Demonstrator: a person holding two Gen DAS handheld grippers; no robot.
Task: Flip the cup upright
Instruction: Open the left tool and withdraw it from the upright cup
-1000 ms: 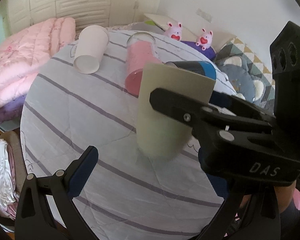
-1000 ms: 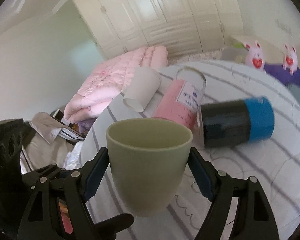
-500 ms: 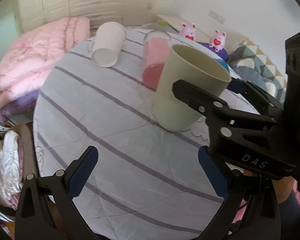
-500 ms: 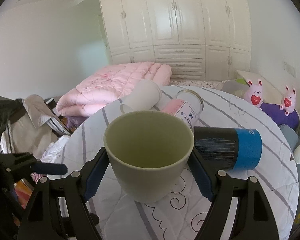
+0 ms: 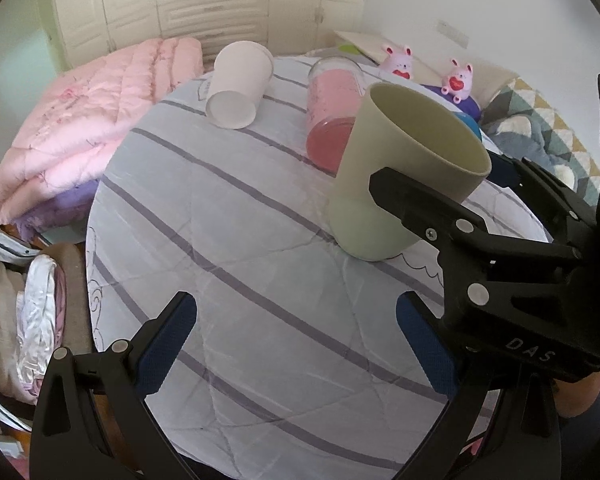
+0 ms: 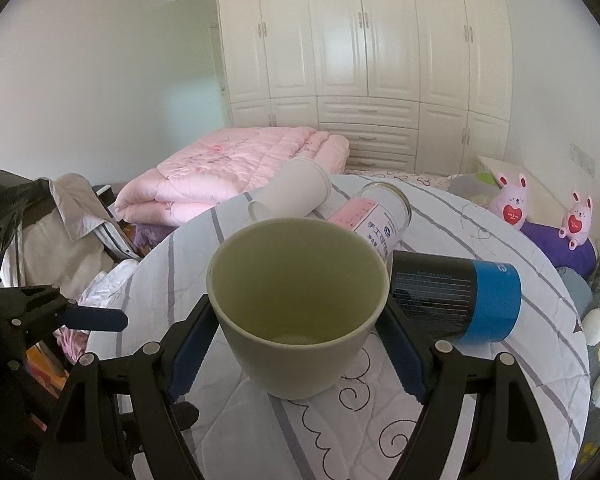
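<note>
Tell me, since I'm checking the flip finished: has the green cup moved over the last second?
Yes. In the left wrist view the green cup, mouth down a second ago, now stands mouth up by the pink jar on the table, gripped by the right gripper.

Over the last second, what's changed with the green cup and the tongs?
The green cup, in the air and blurred a second ago, has come down mouth-up onto the striped cloth. The right tongs stay around it. The left tongs stay open. The white cup, pink jar and blue can lie as before.
</note>
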